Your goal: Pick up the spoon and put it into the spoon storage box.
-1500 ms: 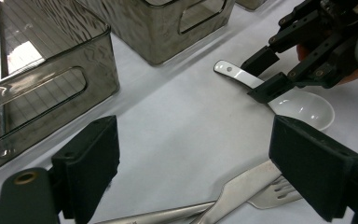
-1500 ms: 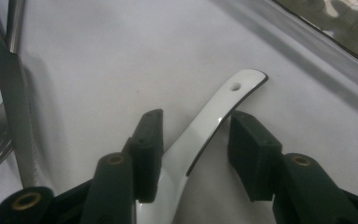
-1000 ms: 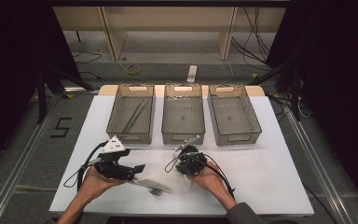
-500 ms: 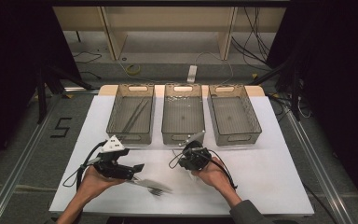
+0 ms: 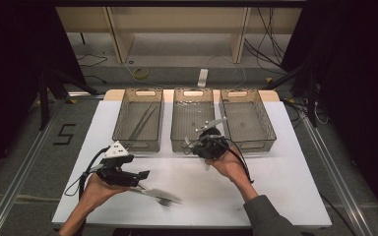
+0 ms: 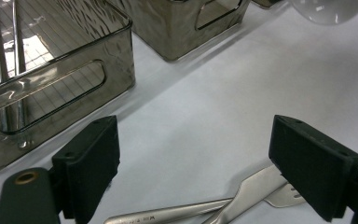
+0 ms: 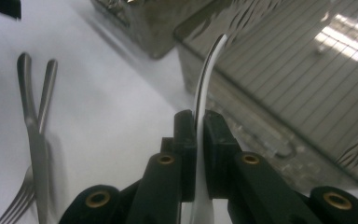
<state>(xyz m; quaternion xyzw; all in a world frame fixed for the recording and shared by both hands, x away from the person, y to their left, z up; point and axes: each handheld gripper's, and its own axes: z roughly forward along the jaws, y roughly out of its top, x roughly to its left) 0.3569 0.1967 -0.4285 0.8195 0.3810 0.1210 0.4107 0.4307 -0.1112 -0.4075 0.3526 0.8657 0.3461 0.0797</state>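
My right gripper (image 5: 198,143) is shut on a white plastic spoon (image 7: 204,93), seen edge-on between its jaws, and hovers at the front wall of the middle bin (image 5: 193,113). My left gripper (image 5: 139,175) stands open low over the table. Two crossed metal forks (image 6: 235,205) lie just ahead of its jaws, also seen as forks (image 5: 158,196) near the front edge and forks (image 7: 35,140) at the left. The spoon's bowl (image 6: 328,7) peeks in at the top right of the left gripper view.
Three metal mesh bins stand in a row at the back of the white table (image 5: 285,187). The left bin (image 5: 139,120) holds long metal chopsticks (image 6: 7,70). The right bin (image 5: 248,118) looks bare inside. Cables trail from both grippers.
My right gripper has carried the spoon away from me, up to the middle bin's front wall. The left gripper and the forks have stayed put.
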